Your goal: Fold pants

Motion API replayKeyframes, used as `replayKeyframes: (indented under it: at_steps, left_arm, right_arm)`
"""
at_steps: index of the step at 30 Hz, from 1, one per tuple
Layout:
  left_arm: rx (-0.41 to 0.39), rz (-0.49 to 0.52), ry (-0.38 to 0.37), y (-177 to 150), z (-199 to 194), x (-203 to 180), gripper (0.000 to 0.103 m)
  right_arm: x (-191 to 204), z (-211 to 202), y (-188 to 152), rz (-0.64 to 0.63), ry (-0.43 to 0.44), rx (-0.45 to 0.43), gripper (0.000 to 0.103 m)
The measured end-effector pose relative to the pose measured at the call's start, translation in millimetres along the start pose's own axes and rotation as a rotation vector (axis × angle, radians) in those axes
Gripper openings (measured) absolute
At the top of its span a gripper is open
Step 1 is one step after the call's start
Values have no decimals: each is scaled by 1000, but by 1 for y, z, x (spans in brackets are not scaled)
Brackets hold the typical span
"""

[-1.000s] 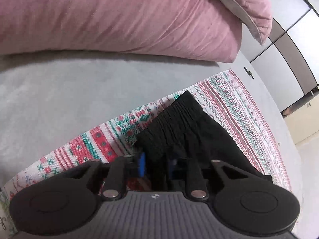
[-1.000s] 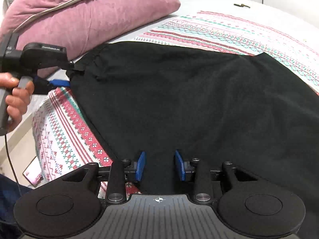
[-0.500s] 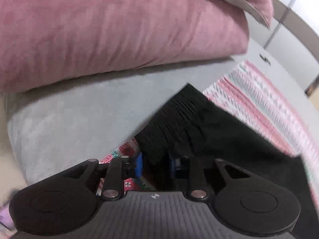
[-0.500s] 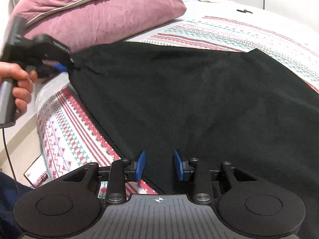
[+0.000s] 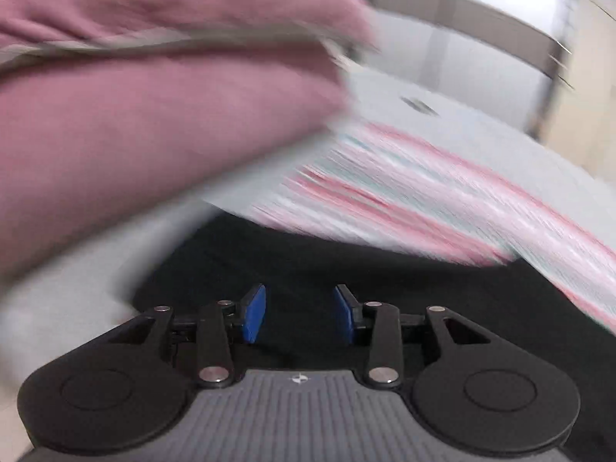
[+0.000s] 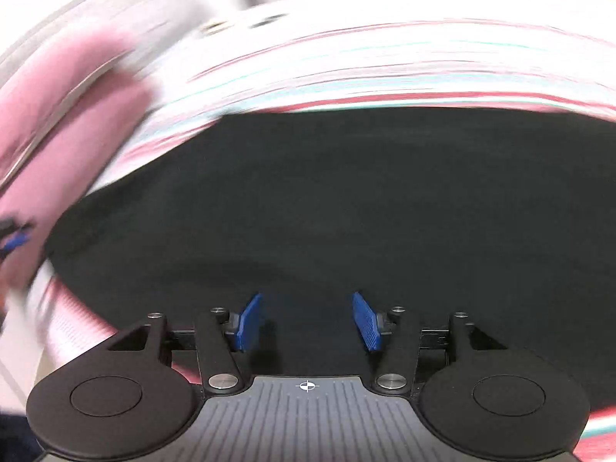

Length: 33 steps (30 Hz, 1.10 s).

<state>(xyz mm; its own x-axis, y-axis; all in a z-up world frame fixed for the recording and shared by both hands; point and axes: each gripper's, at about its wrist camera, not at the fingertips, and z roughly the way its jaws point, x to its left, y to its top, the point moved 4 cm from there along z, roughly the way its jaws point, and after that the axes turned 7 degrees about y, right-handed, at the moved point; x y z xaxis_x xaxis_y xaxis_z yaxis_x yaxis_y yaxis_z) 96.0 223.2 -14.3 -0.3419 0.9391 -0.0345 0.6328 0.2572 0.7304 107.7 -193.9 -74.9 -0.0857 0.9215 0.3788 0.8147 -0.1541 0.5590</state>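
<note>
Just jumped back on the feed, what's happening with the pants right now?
A person holds a hand-held gripper in each hand over black pants spread on a striped blanket by a pink pillow. The left hand-held gripper and the right hand-held gripper are both open, gripping nothing. Both views are motion-blurred.

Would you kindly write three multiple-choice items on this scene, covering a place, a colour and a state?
1. Where does the pillow sit in the left wrist view?
A. upper left
B. lower right
C. bottom centre

2. What colour are the pants?
A. white
B. black
C. yellow

3. How do the jaws of the right gripper stand?
A. shut on the pants
B. shut on the pillow
C. open

Key: 1 A, pink fills the upper left; 2 B, the cloth is black; 3 C, a wide gap shows between the blue pads.
</note>
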Motion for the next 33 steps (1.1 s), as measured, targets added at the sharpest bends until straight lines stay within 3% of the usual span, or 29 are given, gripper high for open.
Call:
replayKeyframes:
  at_steps: [2,6,10,13,16,20,23,29,31,33]
  left_arm:
    - [54,69,-22,-14,10,-26,69]
    - [152,142,14,-39,29,-47,69]
    - [141,147,38,-40,27,-57,69]
    - [145,124,-45,-47,22,-73,70]
    - [136,153,-103,-47,13,-98,70]
    - [103,193,-158,-39,10,-136,71]
    - [84,193,-193,-25,15,-154,71]
    - [7,298,-183,2,33,-185,71]
    - [1,324,-172,6,45,-192,76]
    - [26,301,-154,11,60,-193,77]
  right_arm:
    - [-44,-12,0,43,-125,3,52]
    - [-108,-42,-1,119,-193,-14,50]
    - [-163,-68,3,131,-434,-2,51]
    - [-191,-81,5,198,-393,-22,50]
    - [-191,-82,9,106,-457,-23,50]
    - [-188,-89,37,103,-381,-144,50]
    - [-193,-86,63,68,-409,-205,50]
    - [-218,-60,87,44,-416,-216,46]
    - [-232,-49,96,37,-417,-197,46]
    - [-240,-42,102,14,-430,-180,37]
